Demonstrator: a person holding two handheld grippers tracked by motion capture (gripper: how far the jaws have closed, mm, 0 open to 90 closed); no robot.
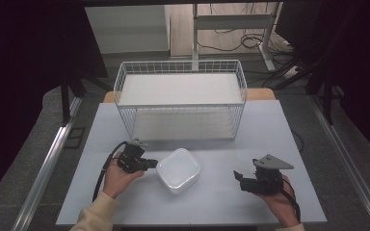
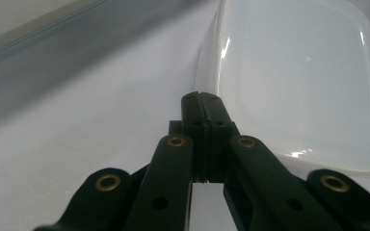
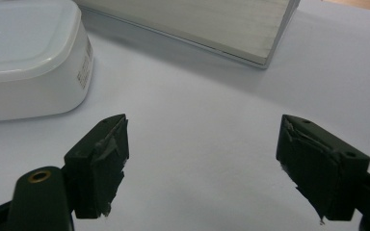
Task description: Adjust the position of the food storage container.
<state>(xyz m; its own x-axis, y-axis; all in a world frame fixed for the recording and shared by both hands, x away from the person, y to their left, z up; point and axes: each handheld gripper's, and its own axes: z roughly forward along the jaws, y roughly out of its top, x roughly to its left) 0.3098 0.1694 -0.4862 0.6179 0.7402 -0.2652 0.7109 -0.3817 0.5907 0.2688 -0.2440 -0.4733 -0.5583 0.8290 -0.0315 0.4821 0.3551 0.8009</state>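
While jaws pressed together, left gripper (image 2: pixel 203 103) beside white container (image 2: pixel 298 82)

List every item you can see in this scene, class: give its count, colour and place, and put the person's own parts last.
Table: one, pale grey, under everything.
Wire basket: one, white, two-tiered, at the table's far middle.
Container: one, white, lidded, on the table in front of the basket.
Floor cables: several, dark, beyond the table.
Left gripper: one, black, jaws shut, tip at the container's left edge.
Right gripper: one, black, jaws open, right of the container and apart from it.
Hands: two, left hand, right hand, at the near edge.
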